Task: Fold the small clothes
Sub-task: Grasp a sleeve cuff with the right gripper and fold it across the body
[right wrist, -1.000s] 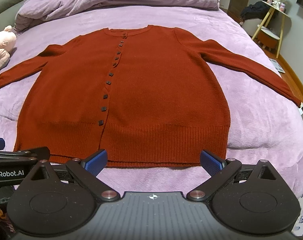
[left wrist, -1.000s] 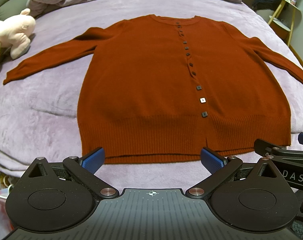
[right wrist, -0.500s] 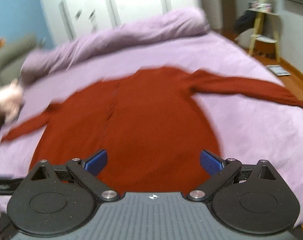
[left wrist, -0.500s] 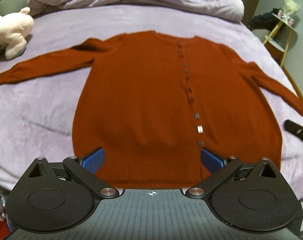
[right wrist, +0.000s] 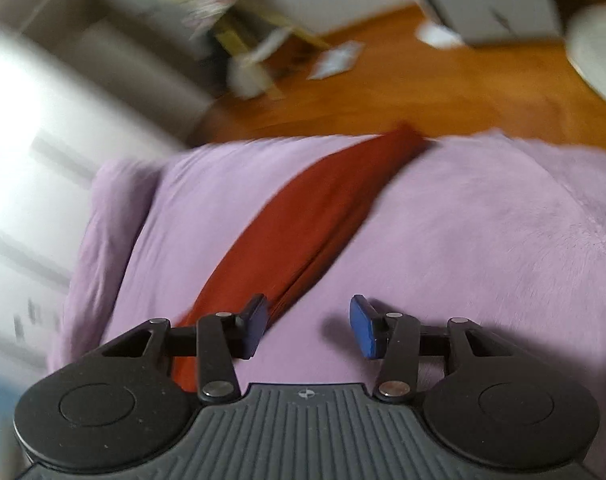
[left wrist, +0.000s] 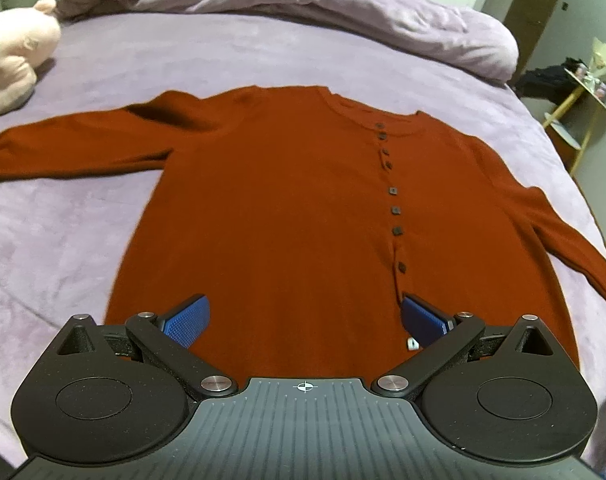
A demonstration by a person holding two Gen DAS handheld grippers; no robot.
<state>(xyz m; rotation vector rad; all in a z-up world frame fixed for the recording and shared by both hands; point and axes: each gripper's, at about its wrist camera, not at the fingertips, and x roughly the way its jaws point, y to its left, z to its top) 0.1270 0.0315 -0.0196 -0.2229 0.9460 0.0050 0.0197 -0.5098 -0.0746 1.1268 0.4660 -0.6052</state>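
A rust-red buttoned cardigan [left wrist: 287, 208] lies flat and face up on the purple bed, both sleeves spread out. My left gripper [left wrist: 305, 320] is open and empty above the cardigan's lower body. In the blurred right wrist view one red sleeve [right wrist: 303, 220] runs across the bed toward its edge. My right gripper [right wrist: 309, 326] is open and empty just above the bed, its left finger over the sleeve's near part.
A pink plush toy [left wrist: 13, 64] lies at the far left of the bed. A bunched purple duvet [left wrist: 303, 0] lies along the head. A yellow side table [left wrist: 583, 108] stands at the right. Beyond the bed edge is wooden floor [right wrist: 423, 80] with papers.
My left gripper has moved forward over the cardigan's hem. My right gripper has swung right, from facing the whole cardigan to facing the right sleeve and bed edge, and its fingers have narrowed.
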